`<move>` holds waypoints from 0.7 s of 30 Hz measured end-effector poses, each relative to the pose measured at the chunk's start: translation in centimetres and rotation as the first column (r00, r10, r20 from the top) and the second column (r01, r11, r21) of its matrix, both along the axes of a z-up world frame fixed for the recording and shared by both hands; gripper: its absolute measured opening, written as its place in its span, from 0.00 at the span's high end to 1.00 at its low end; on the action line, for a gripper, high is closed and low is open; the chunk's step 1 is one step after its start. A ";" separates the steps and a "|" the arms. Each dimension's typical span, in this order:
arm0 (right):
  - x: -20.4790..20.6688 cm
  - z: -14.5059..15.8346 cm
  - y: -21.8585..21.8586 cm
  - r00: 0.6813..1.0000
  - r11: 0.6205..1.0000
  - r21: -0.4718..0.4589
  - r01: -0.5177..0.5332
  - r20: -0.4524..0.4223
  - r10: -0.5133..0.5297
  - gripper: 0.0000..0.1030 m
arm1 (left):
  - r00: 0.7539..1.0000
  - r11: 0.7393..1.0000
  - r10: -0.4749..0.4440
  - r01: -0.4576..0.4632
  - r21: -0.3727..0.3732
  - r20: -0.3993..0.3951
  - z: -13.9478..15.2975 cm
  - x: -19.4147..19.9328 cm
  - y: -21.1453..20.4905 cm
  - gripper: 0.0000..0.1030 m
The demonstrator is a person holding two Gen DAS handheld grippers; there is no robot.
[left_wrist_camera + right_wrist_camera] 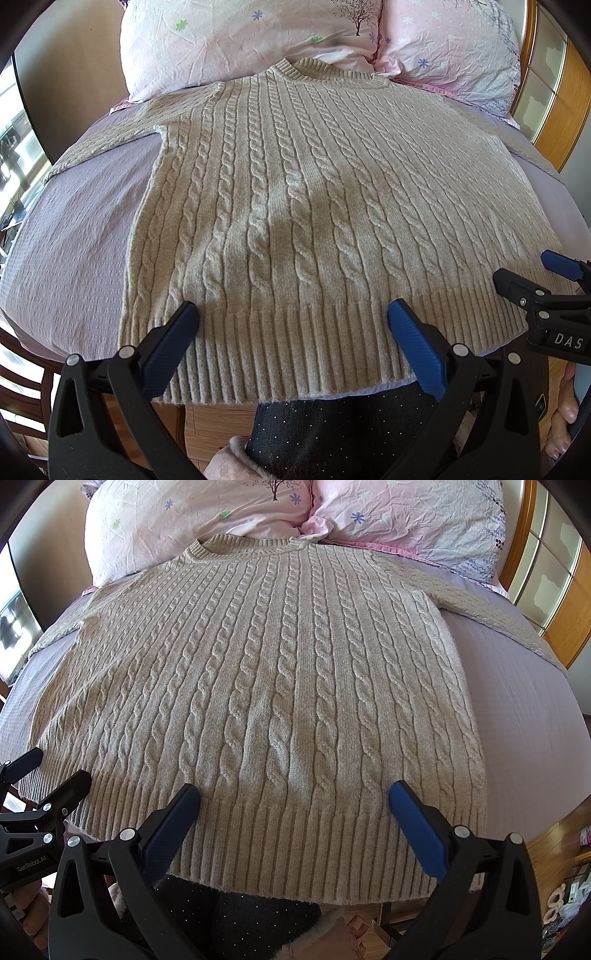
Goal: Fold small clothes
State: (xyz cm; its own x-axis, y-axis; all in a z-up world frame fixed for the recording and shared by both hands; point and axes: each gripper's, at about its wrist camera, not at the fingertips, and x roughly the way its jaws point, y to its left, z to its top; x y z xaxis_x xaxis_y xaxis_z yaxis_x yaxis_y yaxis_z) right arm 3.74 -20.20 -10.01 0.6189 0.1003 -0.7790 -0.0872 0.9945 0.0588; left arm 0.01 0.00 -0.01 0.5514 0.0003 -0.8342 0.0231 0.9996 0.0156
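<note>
A beige cable-knit sweater point(295, 192) lies flat and spread out on the bed, neck toward the pillows, ribbed hem hanging over the near edge; it also fills the right wrist view point(280, 686). Both sleeves stretch out sideways. My left gripper point(293, 317) is open and empty, hovering over the left part of the hem. My right gripper point(295, 797) is open and empty over the right part of the hem. The right gripper shows in the left wrist view point(532, 273), and the left gripper in the right wrist view point(48, 771).
The bed has a lilac sheet point(74, 229) point(524, 701). Two pink floral pillows point(236, 40) point(406, 520) lie behind the sweater's neck. A wooden headboard frame point(561, 602) stands at the right. The person's dark dotted trousers point(332, 435) are at the near edge.
</note>
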 end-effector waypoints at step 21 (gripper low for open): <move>0.0 -0.2 -0.3 0.994 0.996 0.002 -0.094 0.054 0.094 0.01 | 1.000 1.000 0.017 -0.017 0.001 -0.016 -0.1 0.2 0.0 0.02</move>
